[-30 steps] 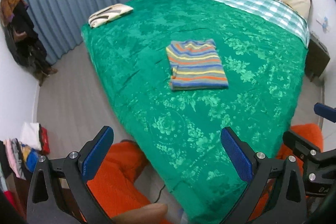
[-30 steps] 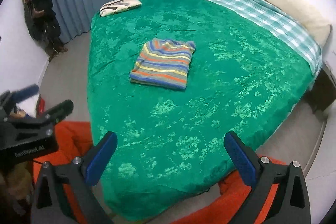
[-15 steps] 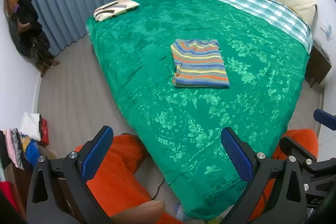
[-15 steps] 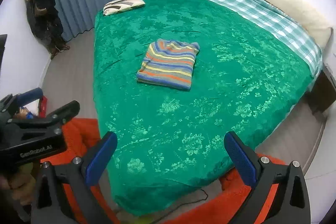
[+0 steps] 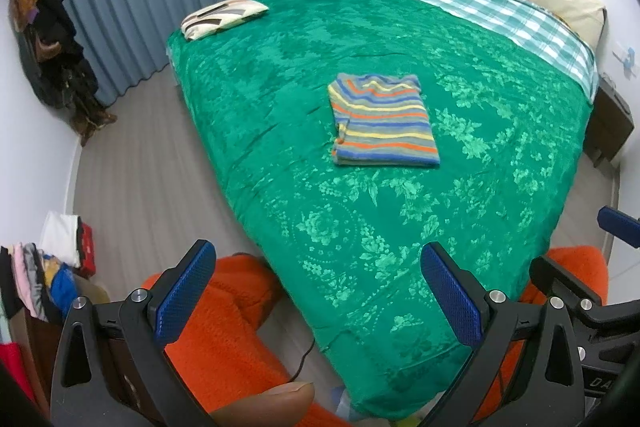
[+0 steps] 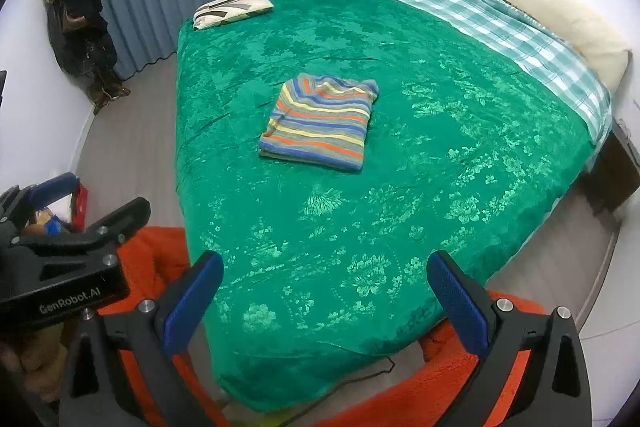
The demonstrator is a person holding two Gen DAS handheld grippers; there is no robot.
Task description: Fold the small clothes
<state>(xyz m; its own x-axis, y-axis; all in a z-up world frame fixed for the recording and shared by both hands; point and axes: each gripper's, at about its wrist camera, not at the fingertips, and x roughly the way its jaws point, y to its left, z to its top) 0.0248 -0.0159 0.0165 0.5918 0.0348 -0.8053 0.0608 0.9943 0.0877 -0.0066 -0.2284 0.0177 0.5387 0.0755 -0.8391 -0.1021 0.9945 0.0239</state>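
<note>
Both grippers, left gripper (image 5: 316, 291) and right gripper (image 6: 324, 295), are pulling back wide open and empty, leaving the striped shirt (image 5: 382, 121) folded mid-bed; fold looking finished.

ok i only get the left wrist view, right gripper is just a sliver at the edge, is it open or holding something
observer: The right gripper is open, with nothing between its fingers.
operator: where's it sitting vs the shirt
observer: In its own view it hangs over the foot end of the green bedspread. The folded striped shirt lies well ahead, slightly left of its centre line.
operator: can it see my gripper
observer: Yes, the left gripper shows from the side at the left edge, with GenRobot.AI lettering on its body.
</note>
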